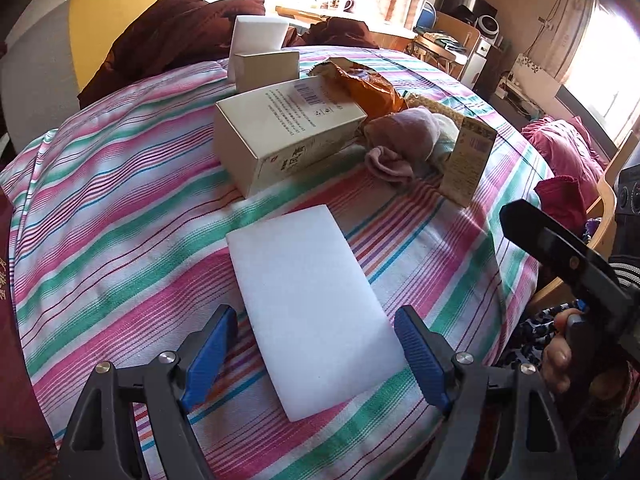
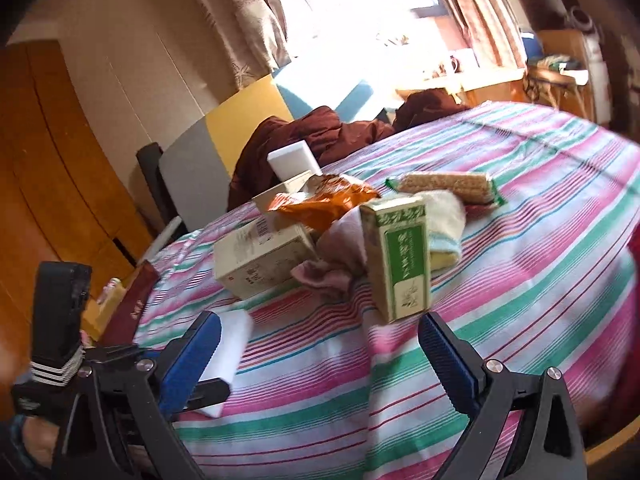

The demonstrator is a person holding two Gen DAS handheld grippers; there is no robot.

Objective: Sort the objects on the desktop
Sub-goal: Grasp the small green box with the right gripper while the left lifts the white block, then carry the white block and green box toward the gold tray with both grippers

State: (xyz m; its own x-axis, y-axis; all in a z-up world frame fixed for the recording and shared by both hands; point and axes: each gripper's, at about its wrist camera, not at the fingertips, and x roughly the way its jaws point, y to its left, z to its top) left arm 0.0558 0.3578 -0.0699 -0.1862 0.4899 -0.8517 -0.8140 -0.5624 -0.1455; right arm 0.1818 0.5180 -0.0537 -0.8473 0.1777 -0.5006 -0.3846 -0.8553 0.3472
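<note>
- Left hand-held gripper [image 1: 316,354]: jaws standing apart, straddling the near end of the white foam slab [image 1: 312,312]; the blue pads [image 1: 212,356] are sitting just beside its long edges, and contact cannot be told.
- Foam slab: lying flat on the striped cloth [image 1: 120,240] covering the worktop, near the front edge and apart from the other things.
- Right hand-held gripper [image 2: 320,356]: jaws standing wide apart with nothing between them, hovering over the cloth in front of the green box [image 2: 400,260].
- Green box: standing upright, leaning slightly, just beside the pink cloth [image 1: 396,144].
- Beige carton [image 1: 280,132]: lying on its side behind the slab, its barcode facing up, touching the pink cloth on its right.
- Orange wrapper [image 1: 364,84]: lying crumpled behind the carton.
- Two white boxes [image 1: 260,48]: standing at the far side, one behind the other.
- Snack bar [image 2: 448,186]: lying in its clear wrapper beyond the green box, seen from the right wrist only.
- Brown garment [image 1: 168,36]: heaped past the far edge of the worktop.
- A hand [image 1: 560,356]: gripping the right tool's handle at the right edge of the left wrist view.
</note>
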